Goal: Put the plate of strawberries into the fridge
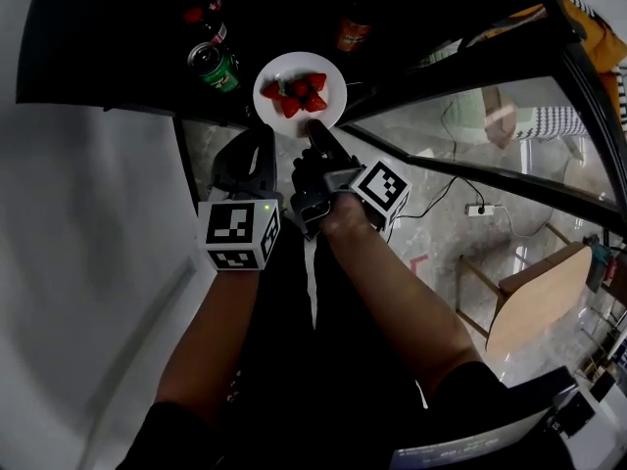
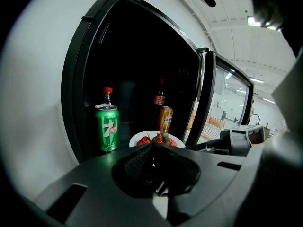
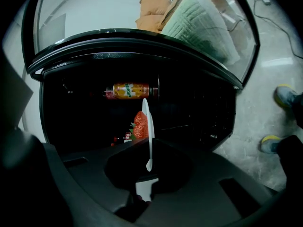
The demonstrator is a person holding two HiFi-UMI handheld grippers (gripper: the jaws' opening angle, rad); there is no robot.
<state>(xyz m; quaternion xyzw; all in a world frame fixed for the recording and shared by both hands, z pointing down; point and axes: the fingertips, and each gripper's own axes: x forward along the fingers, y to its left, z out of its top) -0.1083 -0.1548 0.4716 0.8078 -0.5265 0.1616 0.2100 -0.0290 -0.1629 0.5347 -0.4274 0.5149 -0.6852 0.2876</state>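
White plate (image 1: 294, 64) of strawberries (image 1: 297, 94) at top centre of the head view, inside the dark fridge (image 1: 118, 37). Clamped at its lower rim by the right gripper (image 1: 315, 128), and seen edge-on between those jaws in the right gripper view. Left gripper (image 1: 261, 137) just beside the plate's lower left edge, jaws together on nothing. Green can (image 1: 214, 65) left of the plate, orange can (image 1: 351, 32) above right. Glass door (image 1: 470, 135) open at right.
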